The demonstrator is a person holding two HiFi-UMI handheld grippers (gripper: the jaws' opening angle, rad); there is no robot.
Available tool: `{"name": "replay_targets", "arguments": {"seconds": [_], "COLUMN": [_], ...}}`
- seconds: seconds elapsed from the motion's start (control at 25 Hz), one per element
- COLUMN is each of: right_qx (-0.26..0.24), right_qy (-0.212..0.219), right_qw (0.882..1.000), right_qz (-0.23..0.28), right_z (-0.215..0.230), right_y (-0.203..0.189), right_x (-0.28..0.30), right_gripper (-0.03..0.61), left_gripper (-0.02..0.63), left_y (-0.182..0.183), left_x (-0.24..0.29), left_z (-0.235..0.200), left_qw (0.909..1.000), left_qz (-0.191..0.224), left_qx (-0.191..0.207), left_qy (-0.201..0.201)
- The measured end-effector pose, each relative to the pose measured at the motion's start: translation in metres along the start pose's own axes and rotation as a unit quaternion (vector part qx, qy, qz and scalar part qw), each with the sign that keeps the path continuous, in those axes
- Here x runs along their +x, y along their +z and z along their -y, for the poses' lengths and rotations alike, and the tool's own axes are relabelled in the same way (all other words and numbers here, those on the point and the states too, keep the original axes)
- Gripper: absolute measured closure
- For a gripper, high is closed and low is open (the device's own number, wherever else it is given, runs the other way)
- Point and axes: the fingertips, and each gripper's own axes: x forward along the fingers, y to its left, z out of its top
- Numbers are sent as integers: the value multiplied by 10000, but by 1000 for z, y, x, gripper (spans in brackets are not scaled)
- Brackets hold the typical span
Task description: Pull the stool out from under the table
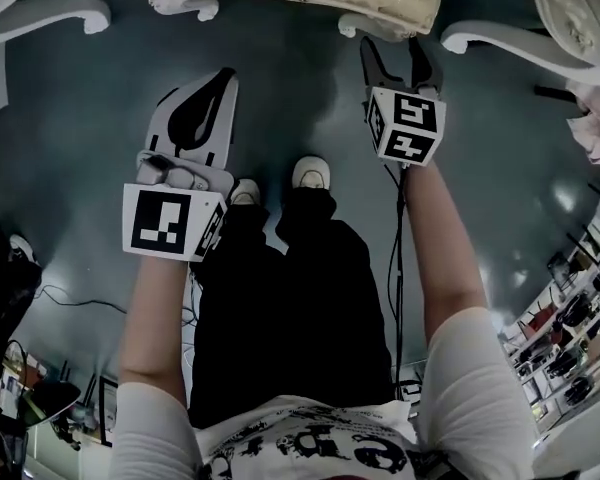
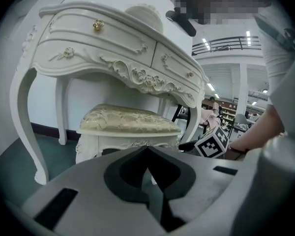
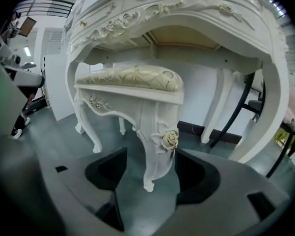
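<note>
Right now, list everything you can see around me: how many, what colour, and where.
stool: one, white carved legs and a cream-and-gold seat, under the table
table: one, white with carved trim and gold knobs, over the stool
floor: one, dark green, under everything
cables: a few, black, on the floor near the feet
cloth: one, pink, at the right edge of the head view
shoes: two, white, on the floor behind the grippers
left gripper: one, grey, jaws together with nothing between them, short of the stool
right gripper: one, grey, jaws apart on either side of the stool's front leg
</note>
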Motion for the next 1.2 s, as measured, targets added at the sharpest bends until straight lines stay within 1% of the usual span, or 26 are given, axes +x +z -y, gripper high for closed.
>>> {"name": "replay_targets", "arguments": {"seconds": [0.12, 0.28, 0.4, 0.52, 0.64, 0.96, 1.2], "right_qx": [47, 156, 215, 120, -45, -146, -147], "right_qy": [-100, -166, -154, -134, -229, -326, -291], "right_qw": [9999, 9997, 9995, 9997, 9994, 9990, 9993], "right_qz": [33, 68, 142, 192, 259, 281, 160], "right_z": [5, 10, 12, 13, 15, 15, 2], "right_y": [-3, 1, 11, 16, 16, 14, -3], "right_x": [18, 42, 58, 67, 67, 62, 43], "right_gripper": [282, 281, 282, 282, 284, 310, 311], "left_gripper": [597, 597, 597, 597, 597, 597, 597], "left_y": [-15, -29, -31, -28, -24, -30, -39], "left_x": [11, 21, 29, 36, 39, 32, 15], "left_z": [-2, -5, -13, -20, -21, -10, 6], "left_qw": [9999, 9998, 9997, 9997, 9997, 9992, 9980], "left_qz": [-75, -186, -203, -141, -100, -283, -438], "left_qx": [-64, -44, -106, -216, -194, -151, -212], "left_qy": [-42, -98, -67, -52, -56, -225, -401]}}
